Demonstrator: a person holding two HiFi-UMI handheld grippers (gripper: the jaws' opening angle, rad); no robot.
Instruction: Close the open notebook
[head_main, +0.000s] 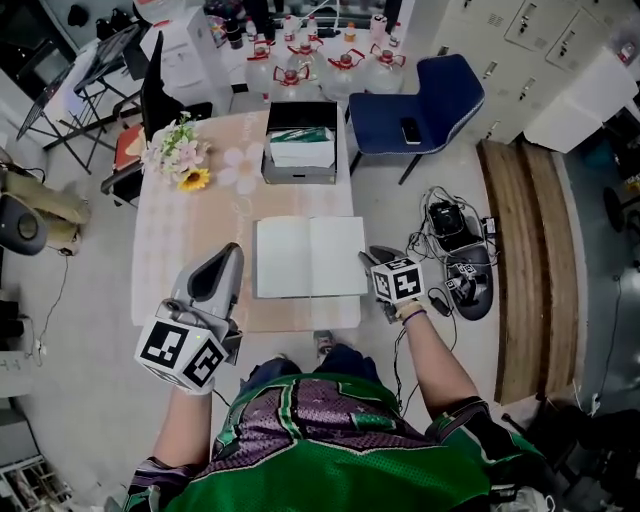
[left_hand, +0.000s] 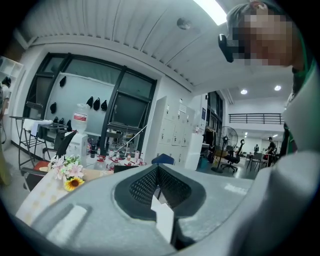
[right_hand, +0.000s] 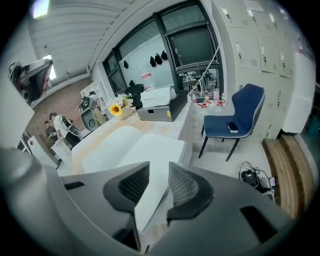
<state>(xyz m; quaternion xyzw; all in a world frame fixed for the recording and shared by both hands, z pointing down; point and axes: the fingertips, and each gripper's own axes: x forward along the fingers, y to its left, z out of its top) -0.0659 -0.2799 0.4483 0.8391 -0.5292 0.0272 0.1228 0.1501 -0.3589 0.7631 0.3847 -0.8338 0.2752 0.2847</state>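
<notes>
Notebook (head_main: 310, 257) pages are seen spread flat and blank near the front edge of the counter (head_main: 180, 260). The spine runs away from the person, so the spread is wider from side to side than from front to back.

The right tongs (head_main: 374, 262) are held at the right-hand page's outer edge, close to its near corner. In the right gripper view these tongs (right_hand: 159, 172) are released, with a clear gap between the jaws. The notebook (right_hand: 145, 150) corner shows through that gap. Whether a jaw touches the paper cannot be told.

The left tongs (head_main: 228, 258) are raised beside the left page, apart from it, and are aimed over the counter rather than at the book. In the left gripper view the left tongs (left_hand: 157, 169) are clenched, pad against pad. A small white sliver shows at the seam and cannot be identified.

The right side is judged the nearer one. The coming move would call for the right page to be lifted at its free edge and swung leftward over the spine.

No brand or readable writing is found on the pages. The only markings seen are the black-and-white squares on the cubes of both tongs. No legible print can be made out on the open box (head_main: 300, 170) of papers at the far end of the counter.
</notes>
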